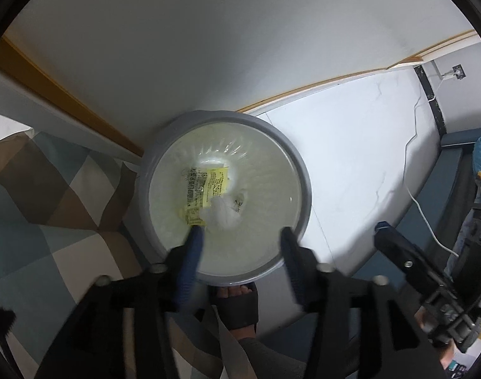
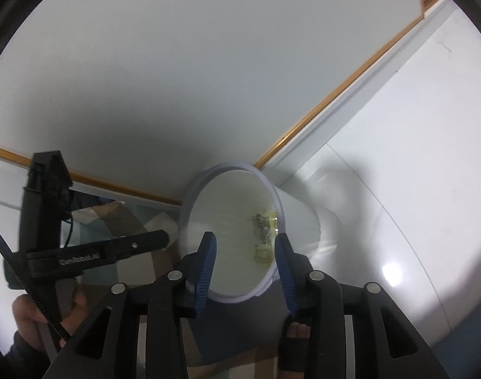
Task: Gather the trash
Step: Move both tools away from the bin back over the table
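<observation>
The white crumpled tissue (image 1: 223, 216) lies down inside the round gray trash bin (image 1: 305, 183), on top of a yellow wrapper (image 1: 205, 189) with small black print. It looks soft and scrunched, like a little ball. A clear bag lines the bin, so the inside looks pale and shiny. I think the tissue is there because I let it drop.

My left gripper (image 1: 240, 237) hangs right over the bin mouth and points almost straight down. That way trash falls in and not on the floor. Its two tongs are apart and nothing is between them.

My right gripper (image 2: 245, 249) hangs beside it, tipped toward the bin too. Its blue pads (image 2: 205, 268) are apart, with nothing in them.

The bin stands on the white floor (image 1: 351, 145), close against the wall. A checked blanket (image 1: 51, 195) is on one side. My foot in a dark sandal (image 1: 237, 306) stands just below the bin.
</observation>
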`<state>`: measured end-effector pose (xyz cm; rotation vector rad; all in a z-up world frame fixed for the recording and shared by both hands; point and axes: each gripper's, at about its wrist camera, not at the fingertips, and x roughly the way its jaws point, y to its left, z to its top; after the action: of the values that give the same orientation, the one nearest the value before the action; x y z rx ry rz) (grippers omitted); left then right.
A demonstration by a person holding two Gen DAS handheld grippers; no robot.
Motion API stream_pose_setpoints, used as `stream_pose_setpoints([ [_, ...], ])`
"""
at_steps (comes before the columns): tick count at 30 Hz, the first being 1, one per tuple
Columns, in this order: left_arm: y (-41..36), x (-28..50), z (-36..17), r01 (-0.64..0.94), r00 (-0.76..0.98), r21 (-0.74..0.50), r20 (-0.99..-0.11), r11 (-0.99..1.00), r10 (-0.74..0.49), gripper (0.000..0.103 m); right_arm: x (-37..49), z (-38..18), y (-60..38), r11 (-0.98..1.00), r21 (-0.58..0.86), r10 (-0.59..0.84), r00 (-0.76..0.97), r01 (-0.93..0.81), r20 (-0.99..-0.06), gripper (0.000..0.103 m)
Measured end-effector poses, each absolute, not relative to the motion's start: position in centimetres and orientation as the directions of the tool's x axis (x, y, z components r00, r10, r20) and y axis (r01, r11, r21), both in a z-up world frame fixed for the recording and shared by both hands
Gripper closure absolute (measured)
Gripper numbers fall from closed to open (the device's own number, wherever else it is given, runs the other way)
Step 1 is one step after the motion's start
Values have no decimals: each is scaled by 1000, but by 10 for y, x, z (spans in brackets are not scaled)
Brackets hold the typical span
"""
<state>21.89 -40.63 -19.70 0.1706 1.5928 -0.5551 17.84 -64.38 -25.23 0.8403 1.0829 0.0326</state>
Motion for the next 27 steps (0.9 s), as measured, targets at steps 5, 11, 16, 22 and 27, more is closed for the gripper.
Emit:
stream_pose_setpoints([
  [5, -403, 212, -187, 445, -97, -244, -970, 862, -225, 49, 170, -234, -649, 698, 622, 391, 539, 355, -746, 63],
  [11, -386, 197, -151, 459, 21, -212, -968, 863, -249, 49, 157, -206, -652, 718, 601, 355, 559, 350, -749, 57],
  [16, -374, 183, -108, 505, 170, -115, -958, 855, -229, 48, 145, -174, -649, 727, 600, 337, 589, 333, -735, 49],
  [22, -345, 167, -60, 485, 276, -102, -925, 868, -263, 48, 127, -125, -633, 756, 590, 311, 639, 283, -704, 43],
  [27, -312, 150, -21, 445, 383, -89, -881, 891, -279, 46, 109, -78, -614, 794, 565, 283, 685, 226, -672, 40],
])
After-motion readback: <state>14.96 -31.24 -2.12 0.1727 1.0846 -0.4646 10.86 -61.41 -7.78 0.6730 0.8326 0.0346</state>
